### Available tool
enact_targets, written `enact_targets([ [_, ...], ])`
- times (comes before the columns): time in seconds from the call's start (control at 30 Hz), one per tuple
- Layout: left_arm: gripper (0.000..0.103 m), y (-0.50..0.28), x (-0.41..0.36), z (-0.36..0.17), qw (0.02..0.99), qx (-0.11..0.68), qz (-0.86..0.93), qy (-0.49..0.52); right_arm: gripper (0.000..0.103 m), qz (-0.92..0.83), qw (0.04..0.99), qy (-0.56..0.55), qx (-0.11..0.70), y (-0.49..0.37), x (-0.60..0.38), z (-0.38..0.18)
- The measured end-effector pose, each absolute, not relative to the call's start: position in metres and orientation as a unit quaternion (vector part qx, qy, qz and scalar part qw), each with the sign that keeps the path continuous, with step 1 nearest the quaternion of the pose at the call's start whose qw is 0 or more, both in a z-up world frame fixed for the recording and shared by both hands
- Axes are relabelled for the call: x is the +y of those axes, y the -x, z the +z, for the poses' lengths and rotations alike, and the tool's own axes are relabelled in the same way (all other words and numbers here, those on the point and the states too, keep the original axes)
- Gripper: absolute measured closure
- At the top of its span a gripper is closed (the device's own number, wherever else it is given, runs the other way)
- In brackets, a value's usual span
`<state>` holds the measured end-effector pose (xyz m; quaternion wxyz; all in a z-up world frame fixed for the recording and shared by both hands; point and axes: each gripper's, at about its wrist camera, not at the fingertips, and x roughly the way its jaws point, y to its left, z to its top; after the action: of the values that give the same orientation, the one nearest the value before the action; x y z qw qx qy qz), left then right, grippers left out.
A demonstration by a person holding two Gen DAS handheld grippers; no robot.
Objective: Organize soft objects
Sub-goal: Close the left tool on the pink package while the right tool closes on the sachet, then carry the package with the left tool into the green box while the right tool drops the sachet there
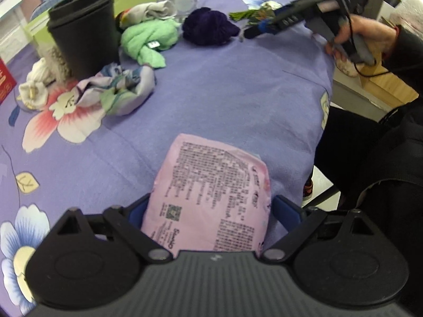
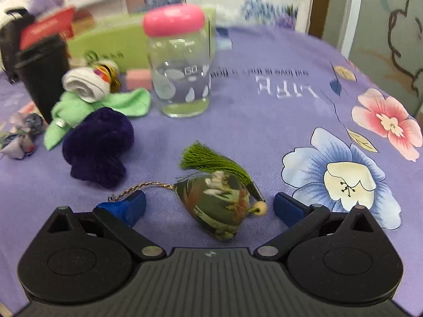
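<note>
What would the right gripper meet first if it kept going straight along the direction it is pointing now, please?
Most likely the green patterned fabric sachet with a tassel, already lying between the open right gripper; beyond it stands the clear glass jar with a pink lid, though depth is uncertain.

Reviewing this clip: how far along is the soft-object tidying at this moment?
Early, it seems: nothing looks sorted yet. In hand: the left claw grips a pink packet; the right claw is open around a green tasselled sachet. Left: purple yarn, green cloth and a printed cloth lie loose.
</note>
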<state>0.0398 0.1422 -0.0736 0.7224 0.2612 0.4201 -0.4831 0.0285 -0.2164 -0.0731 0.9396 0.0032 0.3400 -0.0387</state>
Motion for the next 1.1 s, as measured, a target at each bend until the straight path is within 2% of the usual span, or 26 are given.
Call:
enact_targets([
  [0.2, 0.011, -0.041, 0.141, -0.073, 0.733, 0.427, -0.467, -0.251, 0.012, -0.029, 0.939, 0.010, 0.343, -0.036, -0.216, -0.070],
  [0.43, 0.027, -0.041, 0.148, -0.070, 0.755, 0.432, -0.438, -0.228, 0.014, -0.035, 0.942, 0.010, 0.333, -0.033, -0.214, -0.072],
  [0.53, 0.030, -0.040, 0.146, -0.068, 0.765, 0.438, -0.417, -0.221, 0.021, -0.032, 0.943, 0.012, 0.332, -0.029, -0.211, -0.070],
  [0.57, 0.031, -0.038, 0.145, -0.068, 0.769, 0.440, -0.409, -0.220, 0.030, -0.028, 0.944, 0.012, 0.330, -0.026, -0.210, -0.069],
  [0.6, 0.031, -0.038, 0.144, -0.067, 0.774, 0.442, -0.400, -0.215, 0.059, -0.024, 0.946, 0.012, 0.323, -0.022, -0.209, -0.068],
  [0.63, 0.032, -0.039, 0.144, -0.066, 0.779, 0.447, -0.389, -0.205, 0.069, -0.024, 0.948, 0.010, 0.317, -0.018, -0.209, -0.066],
  [0.77, 0.036, -0.050, 0.150, -0.059, 0.802, 0.467, -0.344, -0.144, 0.071, -0.023, 0.950, -0.001, 0.311, -0.014, -0.211, -0.063],
  [1.1, 0.036, -0.079, 0.156, -0.005, 0.849, 0.452, -0.270, -0.046, 0.071, 0.011, 0.972, -0.038, 0.230, 0.022, -0.210, -0.005],
])
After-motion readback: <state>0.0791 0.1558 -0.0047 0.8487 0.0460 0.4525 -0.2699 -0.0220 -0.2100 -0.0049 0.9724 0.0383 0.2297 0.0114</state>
